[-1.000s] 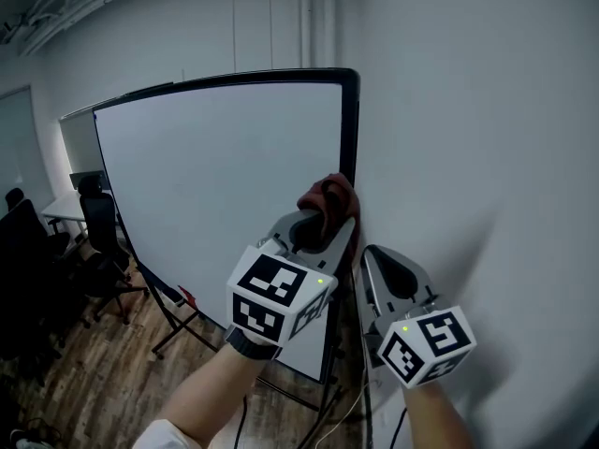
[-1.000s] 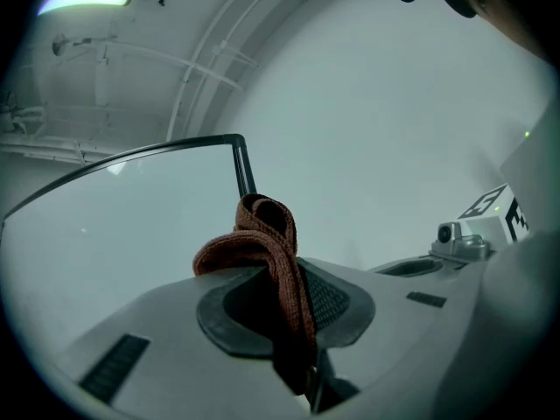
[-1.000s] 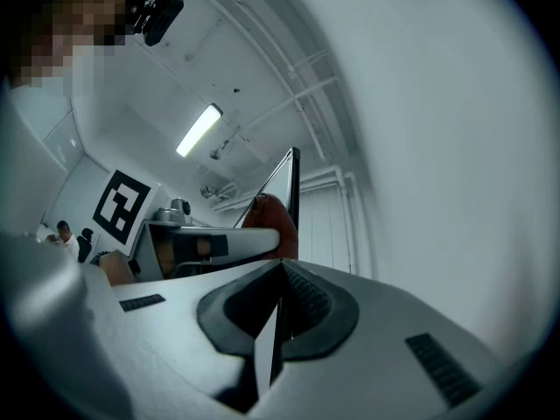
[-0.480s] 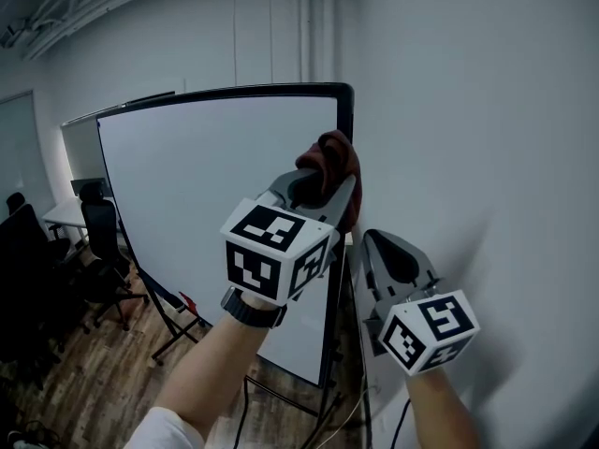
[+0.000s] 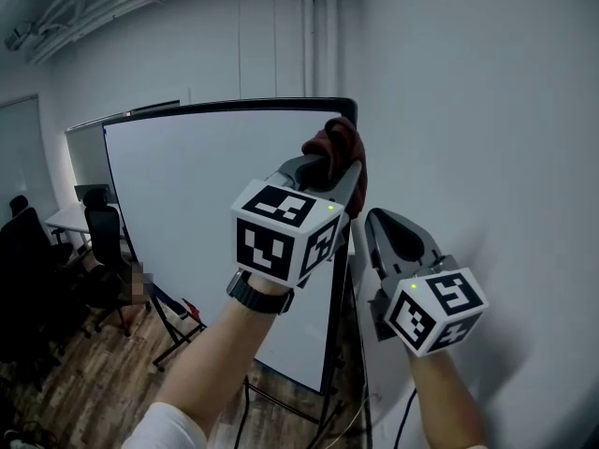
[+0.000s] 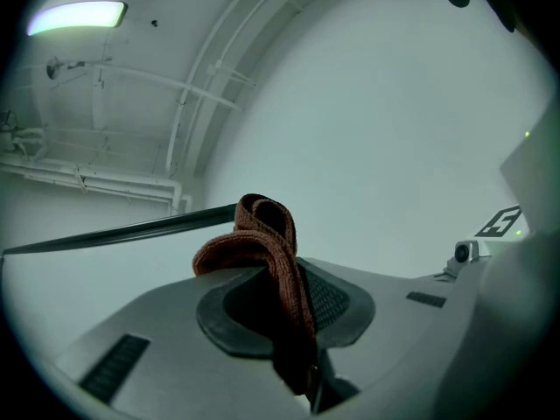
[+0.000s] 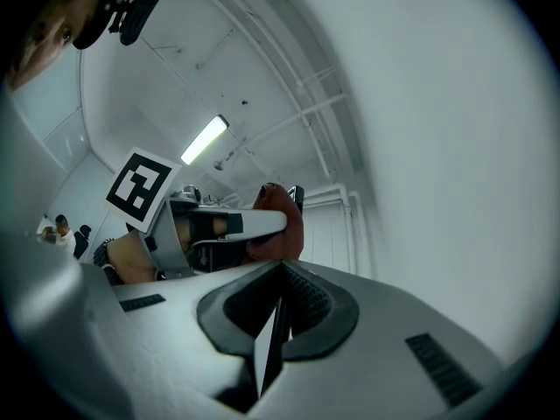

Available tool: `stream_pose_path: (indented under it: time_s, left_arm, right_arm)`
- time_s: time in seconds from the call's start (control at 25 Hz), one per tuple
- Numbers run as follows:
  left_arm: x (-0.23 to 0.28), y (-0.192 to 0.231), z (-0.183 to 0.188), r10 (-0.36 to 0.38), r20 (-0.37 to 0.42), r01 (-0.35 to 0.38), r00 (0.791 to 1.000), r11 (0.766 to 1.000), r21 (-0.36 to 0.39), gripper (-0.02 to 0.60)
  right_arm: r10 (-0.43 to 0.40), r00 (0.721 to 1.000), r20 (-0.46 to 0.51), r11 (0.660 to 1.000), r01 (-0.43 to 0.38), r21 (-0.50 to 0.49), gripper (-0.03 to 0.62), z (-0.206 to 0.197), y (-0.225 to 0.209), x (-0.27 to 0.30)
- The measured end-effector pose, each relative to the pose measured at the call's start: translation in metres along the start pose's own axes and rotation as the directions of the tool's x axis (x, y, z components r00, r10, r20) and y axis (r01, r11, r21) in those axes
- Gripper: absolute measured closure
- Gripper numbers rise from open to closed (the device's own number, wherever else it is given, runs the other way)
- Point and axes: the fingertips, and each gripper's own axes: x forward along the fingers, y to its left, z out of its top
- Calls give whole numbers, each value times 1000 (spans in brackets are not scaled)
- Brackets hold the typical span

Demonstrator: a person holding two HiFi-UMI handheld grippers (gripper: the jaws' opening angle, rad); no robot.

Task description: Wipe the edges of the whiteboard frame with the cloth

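Observation:
A white whiteboard (image 5: 215, 223) in a black frame (image 5: 350, 110) stands on a wheeled stand against the grey wall. My left gripper (image 5: 335, 165) is shut on a reddish-brown cloth (image 5: 339, 146), which presses on the frame's right edge just below the top right corner. In the left gripper view the cloth (image 6: 262, 243) bulges out between the closed jaws, with the frame's top bar (image 6: 122, 232) behind it. My right gripper (image 5: 398, 237) hangs lower to the right, beside the wall, shut with nothing in it. The right gripper view shows the left gripper and cloth (image 7: 282, 221) ahead.
The grey wall (image 5: 468, 120) runs close along the board's right side. Black office chairs (image 5: 98, 251) and a desk stand at the left on a wooden floor (image 5: 103, 382). The board's stand legs (image 5: 187, 330) spread below. Pipes run along the ceiling.
My left gripper has slid up the right frame edge with the cloth, from mid height to just below the top corner. The right gripper rose slightly.

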Motion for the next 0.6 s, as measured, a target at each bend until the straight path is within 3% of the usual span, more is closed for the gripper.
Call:
stream_pose_path:
  time_s: [0.6]
  left_arm:
    - [5,5,36,-6,93,3,996,1000,30,512]
  right_arm:
    - [-4,1000,19,1000,4,-14,592,-3,5,-3]
